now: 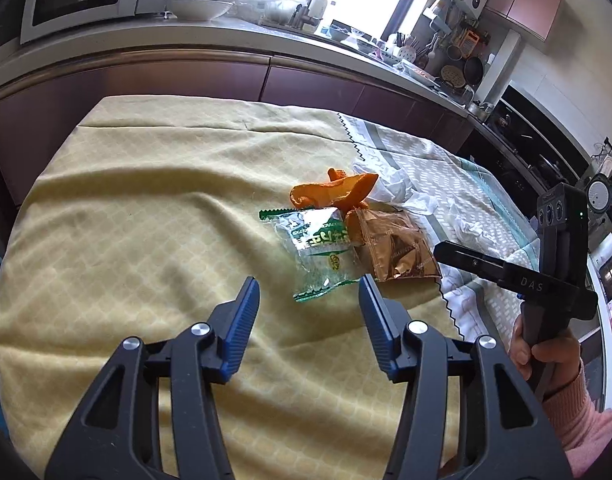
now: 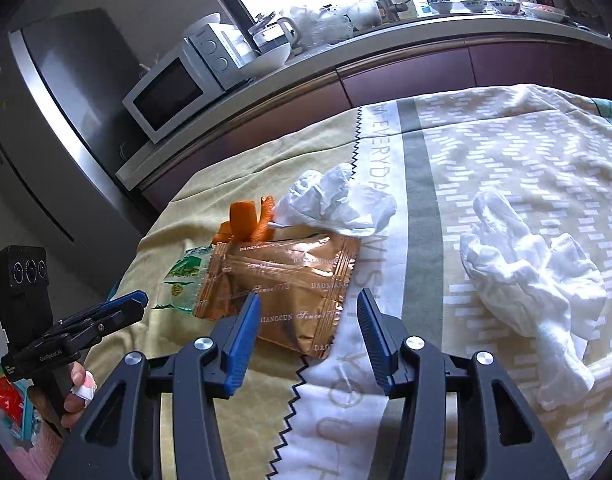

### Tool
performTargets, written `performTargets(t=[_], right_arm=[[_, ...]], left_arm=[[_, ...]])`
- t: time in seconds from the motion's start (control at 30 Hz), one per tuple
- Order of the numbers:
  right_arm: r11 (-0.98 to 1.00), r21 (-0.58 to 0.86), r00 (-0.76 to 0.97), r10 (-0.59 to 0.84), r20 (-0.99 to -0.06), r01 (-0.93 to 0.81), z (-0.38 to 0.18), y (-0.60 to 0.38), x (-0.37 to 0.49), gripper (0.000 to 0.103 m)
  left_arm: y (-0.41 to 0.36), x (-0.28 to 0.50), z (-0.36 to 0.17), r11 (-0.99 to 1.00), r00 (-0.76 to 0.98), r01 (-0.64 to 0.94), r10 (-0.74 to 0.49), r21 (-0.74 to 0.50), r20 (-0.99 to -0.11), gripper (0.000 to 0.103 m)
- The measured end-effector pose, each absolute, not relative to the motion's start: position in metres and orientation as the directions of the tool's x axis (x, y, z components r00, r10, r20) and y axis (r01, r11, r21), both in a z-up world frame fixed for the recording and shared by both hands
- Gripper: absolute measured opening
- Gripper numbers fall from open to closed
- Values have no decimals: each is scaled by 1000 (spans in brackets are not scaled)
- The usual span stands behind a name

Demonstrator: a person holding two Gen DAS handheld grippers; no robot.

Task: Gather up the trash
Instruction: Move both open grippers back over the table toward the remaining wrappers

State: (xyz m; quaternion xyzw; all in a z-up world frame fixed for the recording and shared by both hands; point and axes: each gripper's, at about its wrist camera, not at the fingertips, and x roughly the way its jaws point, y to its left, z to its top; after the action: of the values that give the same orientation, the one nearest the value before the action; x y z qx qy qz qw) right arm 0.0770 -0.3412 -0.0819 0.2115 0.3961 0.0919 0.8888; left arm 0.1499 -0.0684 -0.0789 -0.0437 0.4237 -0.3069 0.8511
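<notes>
At desk centre: brown wrapper (image 2: 281,292), long axis running 10 to 4 o'clock, overlapping green wrapper (image 1: 320,250) at its 9 o'clock, orange peel (image 2: 251,224) at 12. Right hand-held gripper (image 2: 309,316) released, empty, nearest, near edge of wrapper between jaws. Left hand-held gripper (image 1: 309,300) released, green wrapper just ahead at 12.

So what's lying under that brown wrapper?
The brown wrapper overlaps the green wrapper's right edge, and orange peel pokes out behind. The rest rests on tablecloth; anything beneath stays hidden.
</notes>
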Motion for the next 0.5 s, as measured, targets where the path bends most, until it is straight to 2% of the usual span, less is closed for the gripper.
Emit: performTargets(t=[0.2,0.3,0.33,0.4,0.5], right_arm=[[892,451,661,346,-666,-12,-82,-338,85,55],[894,447,658,352,-666,-27,-82,-335,86,56],[895,445,657,353,-666,-30,-82,-334,86,55],[893,447,650,367,-666,-47,-81,-331,87,50],[895,440,644,376,-666,-67,-80,-327,86,43]], left_arm=[[-76,165,-87,798,404,467,-576,-381,-711,51],[-82,170,-92,796,384,461,-578,-394,-720,49],[-83,171,-94,794,377,458,-580,-399,-722,44],[-85,172,-95,791,367,458,-583,-405,-724,37],[-86,174,-97,794,372,456,-581,-402,-724,31]])
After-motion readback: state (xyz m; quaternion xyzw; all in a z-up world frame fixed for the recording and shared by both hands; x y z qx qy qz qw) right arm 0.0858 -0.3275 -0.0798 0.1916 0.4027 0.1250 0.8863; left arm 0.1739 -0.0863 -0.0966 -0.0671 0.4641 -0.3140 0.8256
